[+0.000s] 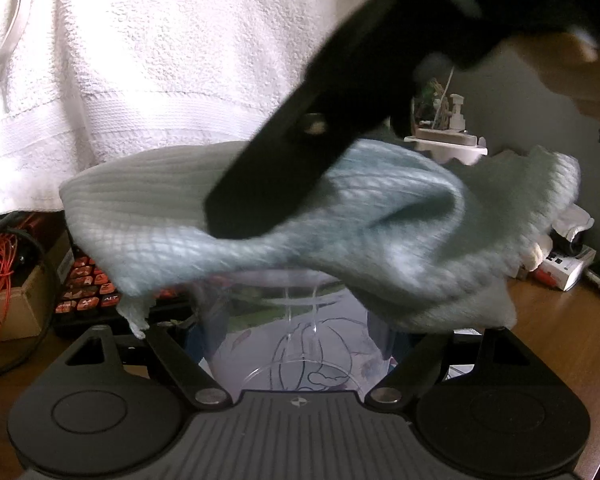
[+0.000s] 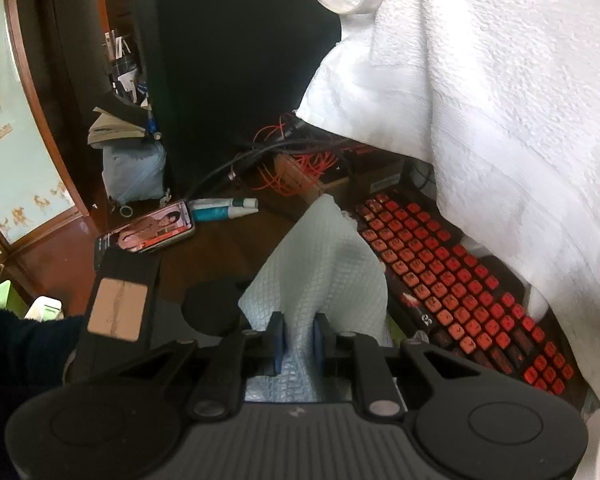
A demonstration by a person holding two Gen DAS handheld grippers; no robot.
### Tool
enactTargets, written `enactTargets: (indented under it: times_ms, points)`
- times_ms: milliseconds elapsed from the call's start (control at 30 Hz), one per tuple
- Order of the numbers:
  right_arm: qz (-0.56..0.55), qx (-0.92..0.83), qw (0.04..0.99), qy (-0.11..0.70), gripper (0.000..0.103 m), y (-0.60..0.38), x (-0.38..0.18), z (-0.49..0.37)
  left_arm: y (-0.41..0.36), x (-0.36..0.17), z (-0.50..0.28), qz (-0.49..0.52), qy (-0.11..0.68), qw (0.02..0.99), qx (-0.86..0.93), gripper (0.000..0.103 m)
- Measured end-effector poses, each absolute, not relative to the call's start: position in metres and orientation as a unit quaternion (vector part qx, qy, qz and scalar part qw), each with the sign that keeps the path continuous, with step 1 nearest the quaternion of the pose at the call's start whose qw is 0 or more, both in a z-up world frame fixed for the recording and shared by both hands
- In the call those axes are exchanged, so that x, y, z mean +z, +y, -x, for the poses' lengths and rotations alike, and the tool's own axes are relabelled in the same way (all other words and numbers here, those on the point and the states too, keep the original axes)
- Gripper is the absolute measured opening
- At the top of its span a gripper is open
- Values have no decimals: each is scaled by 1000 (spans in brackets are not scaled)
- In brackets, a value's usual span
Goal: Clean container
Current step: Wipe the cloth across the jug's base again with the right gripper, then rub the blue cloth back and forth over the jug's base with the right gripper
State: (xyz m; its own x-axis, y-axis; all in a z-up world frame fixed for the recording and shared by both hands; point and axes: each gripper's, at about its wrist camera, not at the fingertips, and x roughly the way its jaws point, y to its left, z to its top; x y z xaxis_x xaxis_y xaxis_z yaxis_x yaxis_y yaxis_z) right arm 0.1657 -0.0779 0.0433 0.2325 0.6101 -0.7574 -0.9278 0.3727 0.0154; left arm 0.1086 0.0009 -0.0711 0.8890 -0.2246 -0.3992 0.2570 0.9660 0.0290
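Clear plastic is filling the gap between the left tongs [image 1: 300,344]: the container [image 1: 296,340] is sitting between their 2 widely spread arms, and they appear to be gripping its sides, though the contact itself is hidden. These tongs are pointing slightly downward over the wooden desk [image 1: 560,320].

From the upper right of the left wrist view, the right tongs [image 2: 298,340] are reaching down at a steep slant as a dark blurred bar, with a hand [image 1: 580,76] showing behind them. Their 2 blue pads [image 2: 280,342] are standing nearly closed and pinching a pale blue-green waffle cloth [image 2: 320,264]. That cloth [image 1: 340,220] is hanging just above the container's open mouth and draping over its far rim, spreading left and right.

Beyond it, a white towel [image 1: 140,60] is hanging, and a keyboard with red keys [image 2: 460,280] is lying on the desk under the towel. A phone [image 2: 148,236] is lying far to the left.
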Motion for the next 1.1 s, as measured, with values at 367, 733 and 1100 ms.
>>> enactTargets:
  times_ms: [367,733,1100]
  points:
    - [229,508,754,349,14,-73,41,-185,2,-72,-107,-39,201,971,-125,83]
    - [224,476,772,358,14,-90,42,-188,3,-71,-109,-38,201,970,-127,83]
    - [233,457,781,355,14,-98,43,-159,1,-73,-107,-38,201,971,-127,83]
